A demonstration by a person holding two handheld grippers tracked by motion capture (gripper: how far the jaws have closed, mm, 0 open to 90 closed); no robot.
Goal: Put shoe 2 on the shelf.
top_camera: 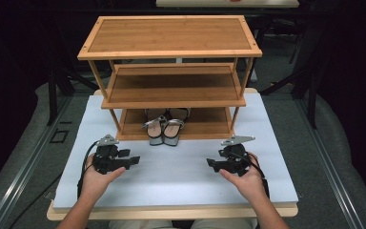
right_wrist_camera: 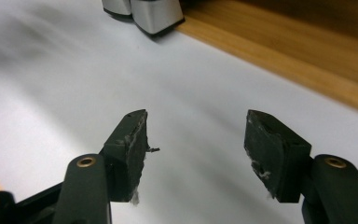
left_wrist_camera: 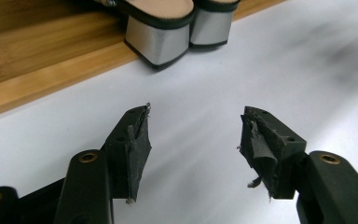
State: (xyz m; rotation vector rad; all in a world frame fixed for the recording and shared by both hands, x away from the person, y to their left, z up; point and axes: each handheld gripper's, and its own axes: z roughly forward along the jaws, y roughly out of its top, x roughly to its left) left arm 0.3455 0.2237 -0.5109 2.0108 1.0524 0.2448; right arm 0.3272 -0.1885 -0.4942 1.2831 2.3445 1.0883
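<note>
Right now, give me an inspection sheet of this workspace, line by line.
Surface: white mat on a wooden table, bare in front.
Job's things: pair of sandals on the lowest shelf of the wooden rack, heels over its front edge.
Clutter: nothing seen.
Grippers: left gripper and right gripper both open, empty, resting on the mat.
Cables: black cable trails from the left gripper.
Surroundings: dark, grey floor.

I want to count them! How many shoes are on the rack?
2. The left shoe and the right shoe stand side by side on the bottom shelf, heels poking out over the front edge. Others may hide behind.
</note>
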